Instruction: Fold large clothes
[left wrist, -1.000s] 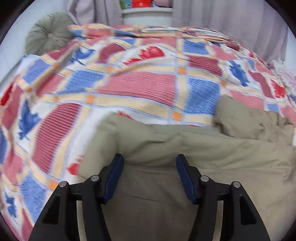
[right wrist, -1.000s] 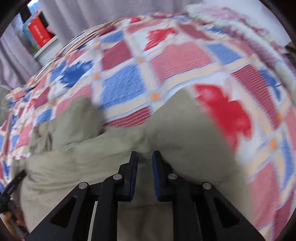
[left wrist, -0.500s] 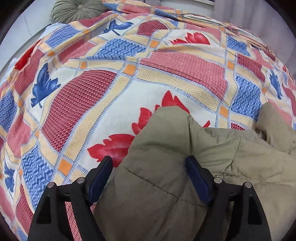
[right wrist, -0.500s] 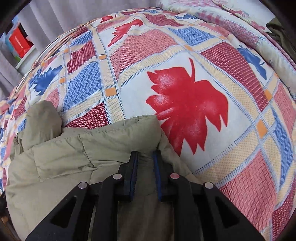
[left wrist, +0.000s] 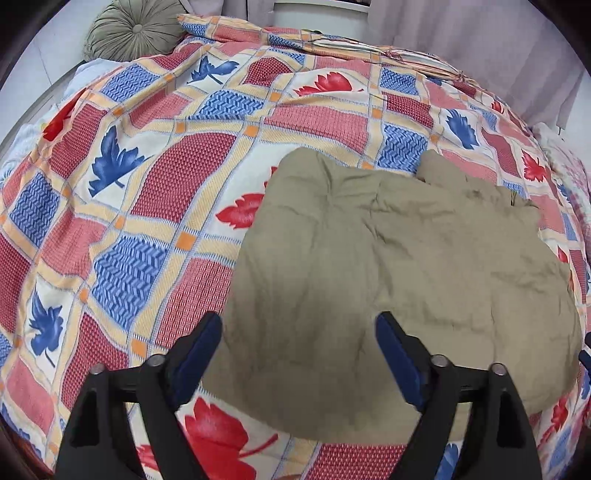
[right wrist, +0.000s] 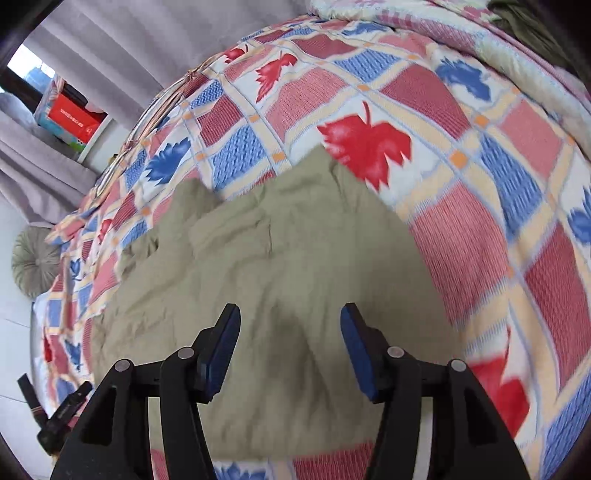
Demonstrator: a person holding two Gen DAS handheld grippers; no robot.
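Observation:
A large olive-khaki padded garment (left wrist: 406, 266) lies folded in a rumpled block on a bed quilt (left wrist: 155, 184) patterned with red, blue and cream squares and leaves. It also shows in the right wrist view (right wrist: 266, 266). My left gripper (left wrist: 299, 332) is open and empty, held above the garment's near left part. My right gripper (right wrist: 290, 325) is open and empty, above the garment's near edge. Neither gripper touches the cloth.
A round olive cushion (left wrist: 133, 31) sits at the bed's far left corner. Grey curtains (right wrist: 122, 48) hang behind the bed, with a white shelf holding a red box (right wrist: 74, 118). The left gripper's tip (right wrist: 55, 417) shows at the lower left.
My right gripper has opened and let go of the garment. Both grippers have lifted and drawn back, so the whole folded garment now lies in view.

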